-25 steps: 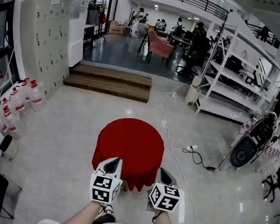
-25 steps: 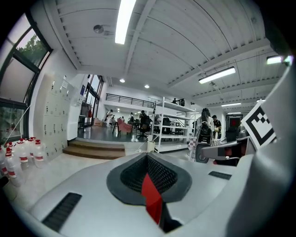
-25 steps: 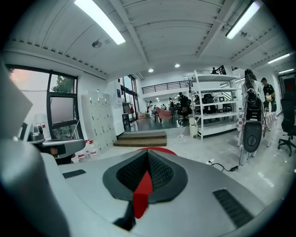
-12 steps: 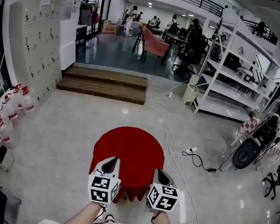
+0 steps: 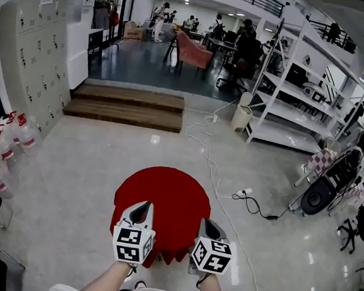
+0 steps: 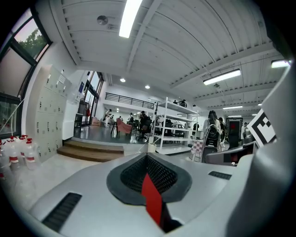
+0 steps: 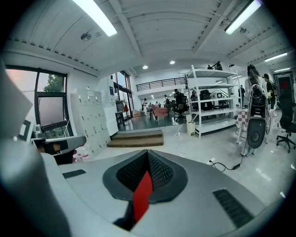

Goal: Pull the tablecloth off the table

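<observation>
A round red tablecloth (image 5: 163, 200) covers a small table in the lower middle of the head view, its near hem hanging in folds. My left gripper (image 5: 142, 212) sits at the near left edge of the cloth and is shut on it; a strip of the red tablecloth (image 6: 151, 200) shows pinched between its jaws in the left gripper view. My right gripper (image 5: 210, 226) is at the near right edge, likewise shut on the cloth, with a red strip of tablecloth (image 7: 142, 195) caught between its jaws. The table itself is hidden under the cloth.
Wooden steps (image 5: 125, 104) rise at the back. White shelving (image 5: 287, 100) stands at the right with a bin (image 5: 241, 118) beside it. Cables and a power strip (image 5: 244, 193) trail over the floor right of the table. Bottles (image 5: 5, 139) line the left wall by grey lockers (image 5: 35, 46).
Both grippers have drawn back toward me with the cloth's near edge. The view has shifted, and the room beyond has slid leftward and the table sits lower in the picture.
</observation>
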